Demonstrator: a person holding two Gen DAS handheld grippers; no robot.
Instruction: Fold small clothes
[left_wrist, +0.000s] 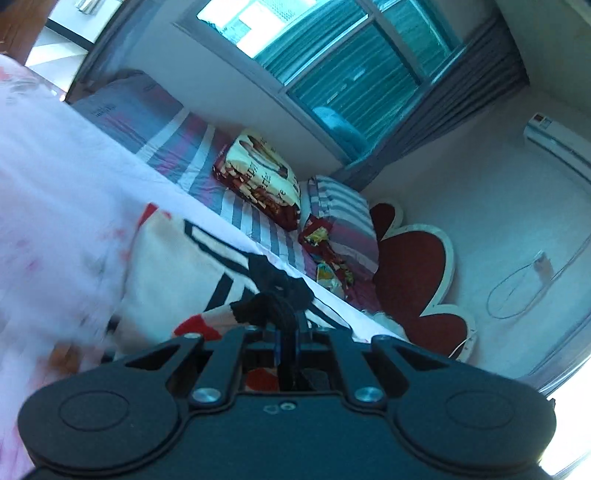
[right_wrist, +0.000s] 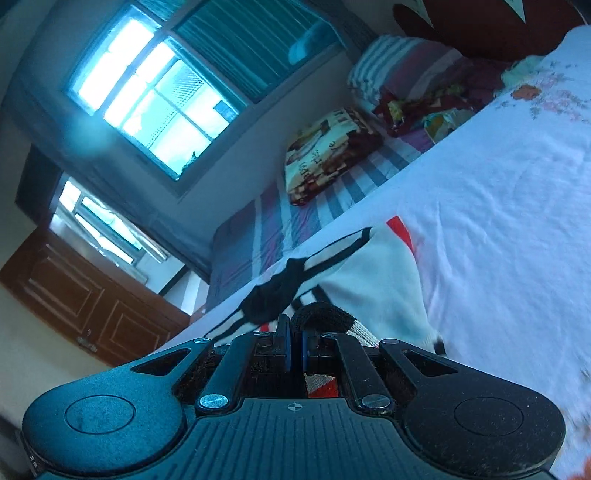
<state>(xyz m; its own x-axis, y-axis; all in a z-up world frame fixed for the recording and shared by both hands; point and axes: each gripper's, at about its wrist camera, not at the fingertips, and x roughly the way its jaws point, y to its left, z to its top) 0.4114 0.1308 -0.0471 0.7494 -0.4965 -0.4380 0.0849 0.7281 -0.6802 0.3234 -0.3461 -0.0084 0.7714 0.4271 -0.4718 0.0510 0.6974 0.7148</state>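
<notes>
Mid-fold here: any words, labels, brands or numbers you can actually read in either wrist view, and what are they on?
Folded printed blanket on the striped bed: dark lettering on cream, too distorted to read in either view.
Air conditioner on the wall: a small red label at its end, too small to read.
Garment in both grippers: only black stripes and red patches, no text.
Nothing else carries writing.

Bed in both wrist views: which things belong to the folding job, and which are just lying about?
Job:
garment, white with black stripes and red patches
left tongs, shut on garment
right tongs, shut on garment
white floral sheet under it

Lying about:
folded blanket
striped pillow
window
</notes>
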